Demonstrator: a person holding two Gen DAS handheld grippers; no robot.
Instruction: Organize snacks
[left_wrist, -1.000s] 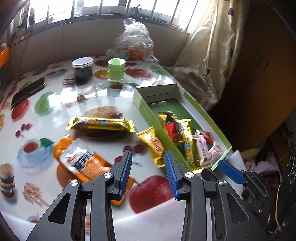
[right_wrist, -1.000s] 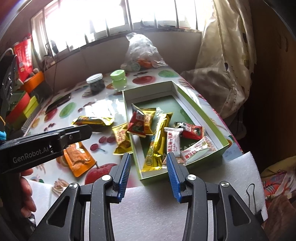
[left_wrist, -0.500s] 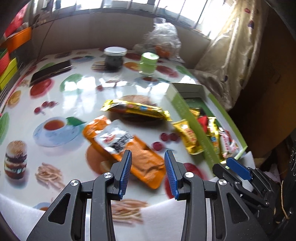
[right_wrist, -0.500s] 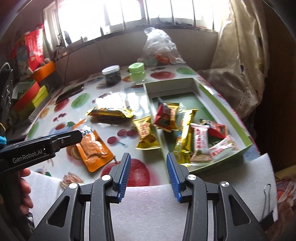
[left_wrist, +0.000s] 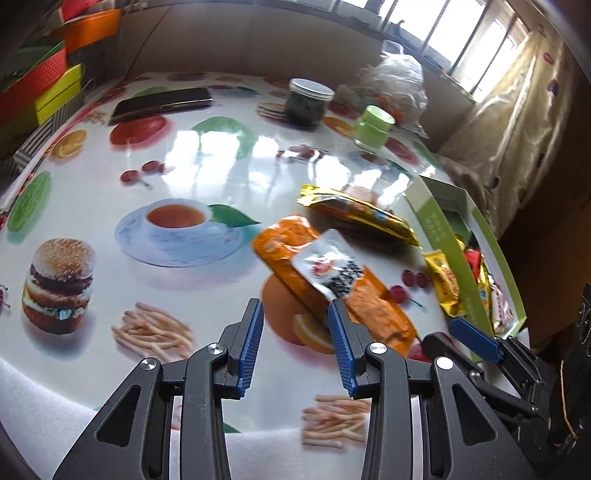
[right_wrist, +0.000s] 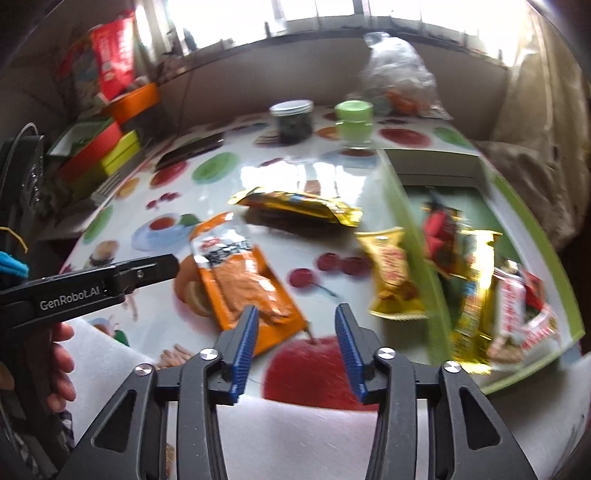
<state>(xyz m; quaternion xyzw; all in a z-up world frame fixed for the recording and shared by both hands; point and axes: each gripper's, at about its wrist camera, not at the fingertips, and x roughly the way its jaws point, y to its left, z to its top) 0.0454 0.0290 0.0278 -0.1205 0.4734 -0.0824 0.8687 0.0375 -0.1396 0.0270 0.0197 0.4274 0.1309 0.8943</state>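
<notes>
An orange snack pouch (left_wrist: 332, 288) with a white label lies on the fruit-print table, just ahead of my open, empty left gripper (left_wrist: 295, 317). It also shows in the right wrist view (right_wrist: 247, 280). A long gold bar (left_wrist: 362, 216) lies behind it, and a small yellow packet (right_wrist: 393, 273) rests beside the green box (right_wrist: 532, 236), which holds several wrapped snacks. My right gripper (right_wrist: 295, 321) is open and empty, above the table's near edge, right of the pouch's near end.
A dark jar (left_wrist: 308, 103), a green-lidded jar (left_wrist: 373, 127) and a plastic bag (left_wrist: 395, 85) stand at the back. A black phone (left_wrist: 162, 103) lies at the back left. Coloured boxes (left_wrist: 40, 92) are stacked beyond the left edge. White foam (right_wrist: 295, 435) pads the near edge.
Both grippers have swung left, away from the green box and toward the orange pouch. The pouch is now just ahead of the left gripper. Both stay open.
</notes>
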